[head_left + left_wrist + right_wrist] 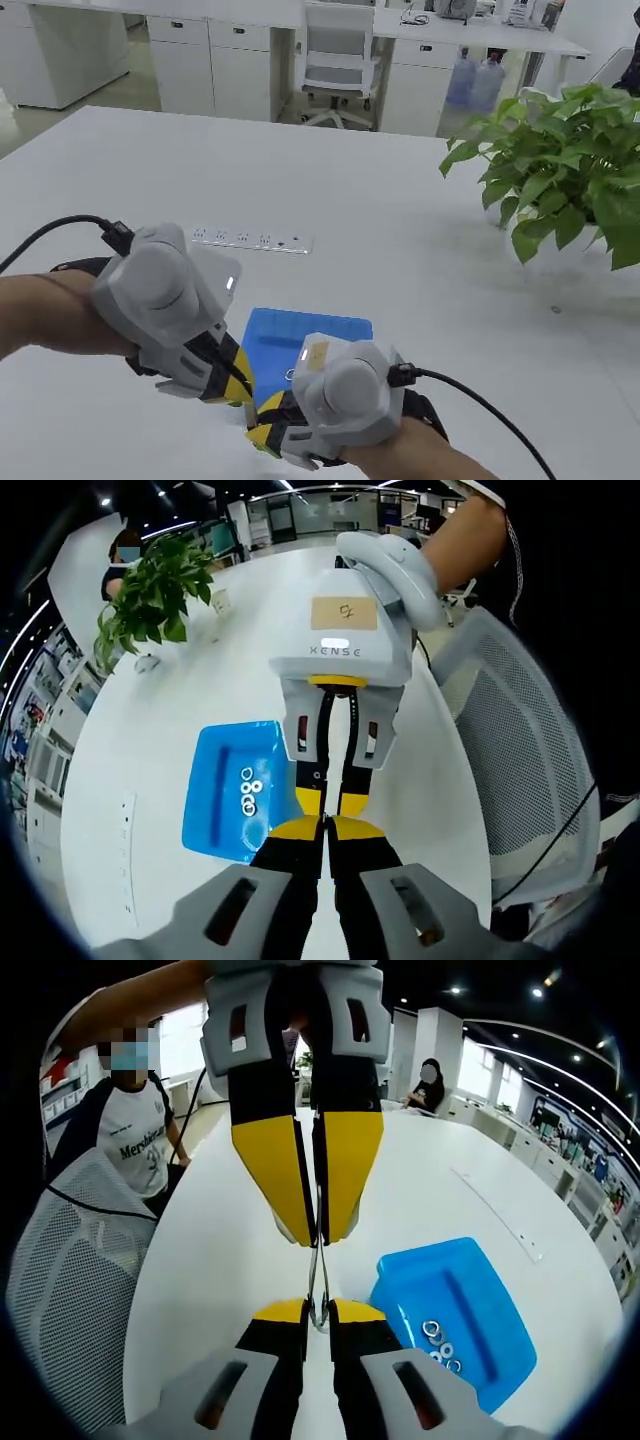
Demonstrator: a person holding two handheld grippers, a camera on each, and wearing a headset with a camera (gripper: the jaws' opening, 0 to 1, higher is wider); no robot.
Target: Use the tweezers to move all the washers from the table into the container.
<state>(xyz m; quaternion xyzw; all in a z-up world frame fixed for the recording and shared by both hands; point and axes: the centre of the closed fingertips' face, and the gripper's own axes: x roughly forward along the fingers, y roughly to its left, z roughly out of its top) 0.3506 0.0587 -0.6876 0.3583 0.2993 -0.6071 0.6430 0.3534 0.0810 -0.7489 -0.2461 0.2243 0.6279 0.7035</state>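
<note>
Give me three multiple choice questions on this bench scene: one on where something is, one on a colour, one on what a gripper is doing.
1. The washers lie:
A. beside the tray
B. under the tray
C. inside the tray

2. The tray is:
A. red
B. blue
C. green

3. The right gripper has its jaws:
A. shut on the tweezers
B. wide open
C. shut on a washer

Answers:
1. C: both gripper views show the small rings on the tray's floor.
2. B: it shows blue in all three views.
3. A: in the right gripper view the jaws pinch the thin metal tweezers between them.
</note>
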